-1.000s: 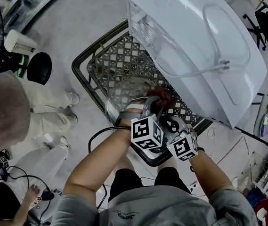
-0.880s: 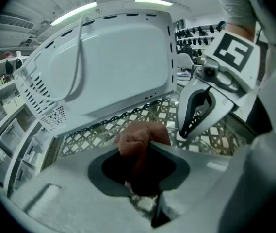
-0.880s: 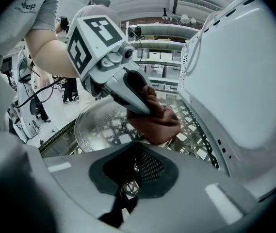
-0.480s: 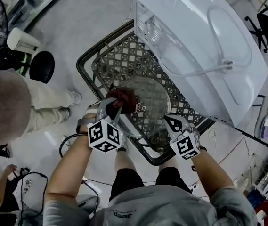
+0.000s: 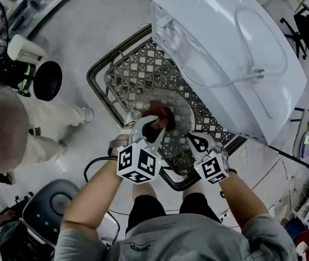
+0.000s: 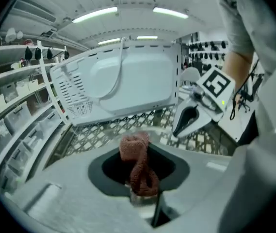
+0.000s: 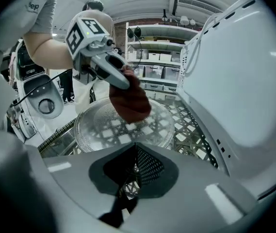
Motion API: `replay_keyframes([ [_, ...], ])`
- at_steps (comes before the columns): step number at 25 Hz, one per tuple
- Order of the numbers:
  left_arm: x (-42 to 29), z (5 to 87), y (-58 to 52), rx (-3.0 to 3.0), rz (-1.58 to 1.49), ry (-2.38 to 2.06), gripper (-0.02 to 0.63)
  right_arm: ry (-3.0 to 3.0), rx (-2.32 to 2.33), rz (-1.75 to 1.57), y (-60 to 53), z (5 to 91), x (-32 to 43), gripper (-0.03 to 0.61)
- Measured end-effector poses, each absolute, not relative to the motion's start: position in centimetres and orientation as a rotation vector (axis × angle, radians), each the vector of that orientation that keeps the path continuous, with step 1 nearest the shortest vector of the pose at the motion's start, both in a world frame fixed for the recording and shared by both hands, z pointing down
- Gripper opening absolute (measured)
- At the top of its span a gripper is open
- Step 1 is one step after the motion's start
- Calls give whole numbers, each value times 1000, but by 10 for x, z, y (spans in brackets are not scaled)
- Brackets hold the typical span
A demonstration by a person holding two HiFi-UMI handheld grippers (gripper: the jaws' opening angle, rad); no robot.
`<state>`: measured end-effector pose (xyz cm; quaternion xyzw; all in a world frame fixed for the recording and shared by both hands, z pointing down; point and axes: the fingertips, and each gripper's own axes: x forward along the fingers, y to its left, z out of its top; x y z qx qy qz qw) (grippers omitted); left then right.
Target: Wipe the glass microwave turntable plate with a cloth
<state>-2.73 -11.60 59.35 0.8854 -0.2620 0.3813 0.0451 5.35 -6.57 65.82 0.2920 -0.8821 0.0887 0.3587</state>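
The round glass turntable plate (image 5: 178,125) lies over a black metal lattice table (image 5: 138,69). My left gripper (image 5: 153,125) is shut on a reddish-brown cloth (image 5: 160,118) and presses it on the plate near its middle. In the left gripper view the cloth (image 6: 138,166) stands bunched up out of the shut jaws. My right gripper (image 5: 192,140) is shut on the plate's near rim. The right gripper view shows the plate (image 7: 99,130) ahead, with the cloth (image 7: 130,101) and the left gripper (image 7: 109,69) on top of it.
A white microwave (image 5: 230,53) stands tilted on the table right behind the plate. A person (image 5: 45,129) stands to the left, beside a black stool (image 5: 48,80) and a chair (image 5: 54,213). Cables lie on the floor. Shelves line the room.
The left gripper swept the cloth from beside the right gripper to the plate's left edge, then back toward the middle. The right gripper kept its hold on the rim.
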Motion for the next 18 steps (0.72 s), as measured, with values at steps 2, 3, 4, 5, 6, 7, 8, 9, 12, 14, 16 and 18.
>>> replay_keyframes([
  [2, 18, 583, -114, 2748, 1019, -727, 92, -2279, 755, 226, -66, 658, 53, 12],
  [3, 40, 579, -112, 2767, 956, -685, 92, -2282, 756, 225, -66, 657, 53, 12],
  [4, 60, 575, -109, 2783, 899, -642, 92, -2284, 757, 224, -66, 657, 53, 12],
  [5, 79, 573, -107, 2792, 852, -599, 92, -2286, 759, 223, -66, 656, 52, 12],
  [6, 95, 573, -104, 2790, 814, -556, 92, -2288, 761, 222, -66, 656, 52, 12],
  [7, 108, 576, -102, 2778, 791, -518, 92, -2289, 762, 222, -66, 656, 52, 12],
  [8, 118, 580, -100, 2761, 785, -489, 92, -2290, 761, 222, -66, 657, 52, 12],
  [9, 124, 587, -99, 2746, 798, -473, 92, -2291, 760, 222, -65, 657, 52, 12],
  [12, 126, 609, -100, 2730, 924, -485, 92, -2292, 758, 217, -65, 657, 53, 12],
  [14, 119, 620, -102, 2725, 1017, -501, 91, -2293, 759, 214, -65, 657, 53, 12],
  [16, 109, 628, -103, 2719, 1098, -508, 91, -2294, 759, 215, -65, 656, 53, 12],
  [18, 95, 635, -103, 2717, 1170, -511, 91, -2294, 759, 217, -65, 656, 53, 12],
])
